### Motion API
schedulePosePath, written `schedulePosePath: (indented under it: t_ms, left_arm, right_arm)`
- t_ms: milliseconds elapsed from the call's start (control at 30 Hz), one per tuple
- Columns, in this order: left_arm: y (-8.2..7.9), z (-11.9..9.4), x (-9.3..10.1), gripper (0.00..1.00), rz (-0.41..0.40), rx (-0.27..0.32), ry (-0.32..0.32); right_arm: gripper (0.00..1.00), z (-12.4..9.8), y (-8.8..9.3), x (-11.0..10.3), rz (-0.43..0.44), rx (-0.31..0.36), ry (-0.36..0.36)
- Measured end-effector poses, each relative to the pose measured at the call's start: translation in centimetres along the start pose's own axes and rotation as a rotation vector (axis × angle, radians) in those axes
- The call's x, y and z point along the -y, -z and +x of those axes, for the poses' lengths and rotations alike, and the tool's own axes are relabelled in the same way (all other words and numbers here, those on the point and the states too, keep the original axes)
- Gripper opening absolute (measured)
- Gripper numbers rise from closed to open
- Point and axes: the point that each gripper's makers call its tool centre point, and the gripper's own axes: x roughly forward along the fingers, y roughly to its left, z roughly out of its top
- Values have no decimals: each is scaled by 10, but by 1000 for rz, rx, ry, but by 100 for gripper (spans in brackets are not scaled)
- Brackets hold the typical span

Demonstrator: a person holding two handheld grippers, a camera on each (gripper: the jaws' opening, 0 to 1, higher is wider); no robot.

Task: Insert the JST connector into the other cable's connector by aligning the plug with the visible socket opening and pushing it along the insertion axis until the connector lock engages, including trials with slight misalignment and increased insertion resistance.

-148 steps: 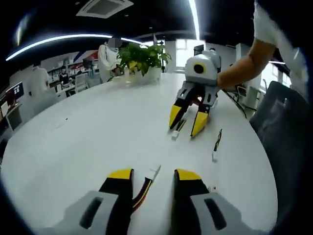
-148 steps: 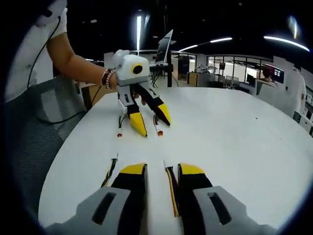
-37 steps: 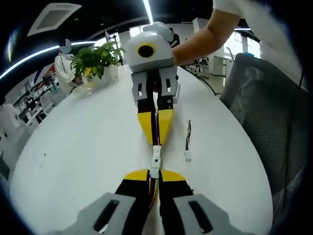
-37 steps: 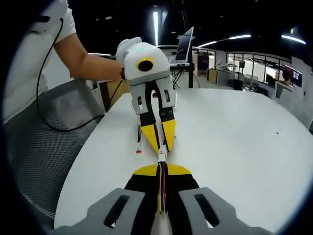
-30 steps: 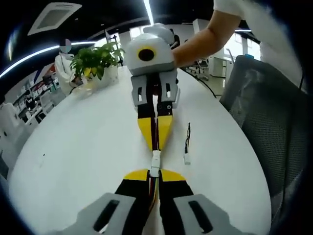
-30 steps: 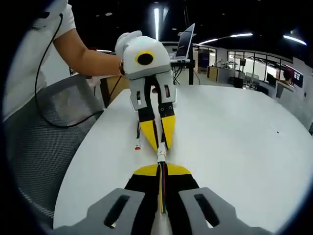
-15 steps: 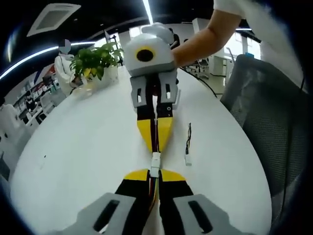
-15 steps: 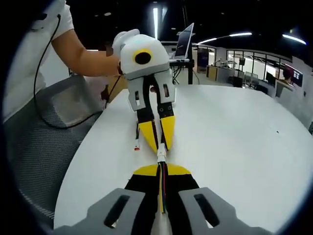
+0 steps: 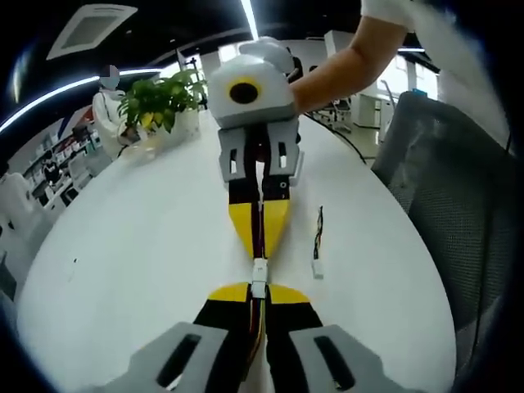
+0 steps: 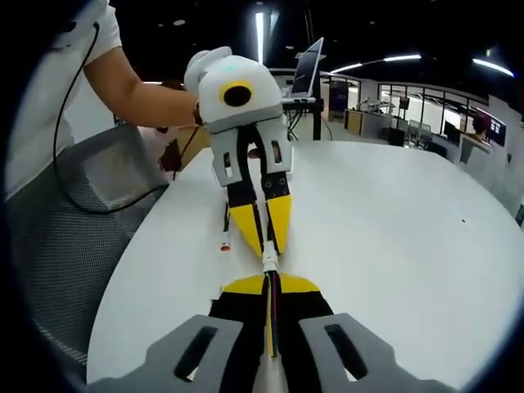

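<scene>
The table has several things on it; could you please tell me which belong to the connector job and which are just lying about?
In use: left tool; right tool; joined white connectors.
Lying about: spare cable; potted plant; laptop.

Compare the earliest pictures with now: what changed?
Both tools, then open over cables lying on the table, have each shut on a cable and come tip to tip; the white connectors now meet between left tool and right tool. The spare cable stayed put.
</scene>
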Motion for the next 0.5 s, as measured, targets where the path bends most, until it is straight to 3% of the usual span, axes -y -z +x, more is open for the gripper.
schedulePosePath:
  t_ms: [500]
  left_arm:
    - [1,0,-1,0,-11,8,-5]
  right_arm:
    - [0,0,1,3,10,3,9]
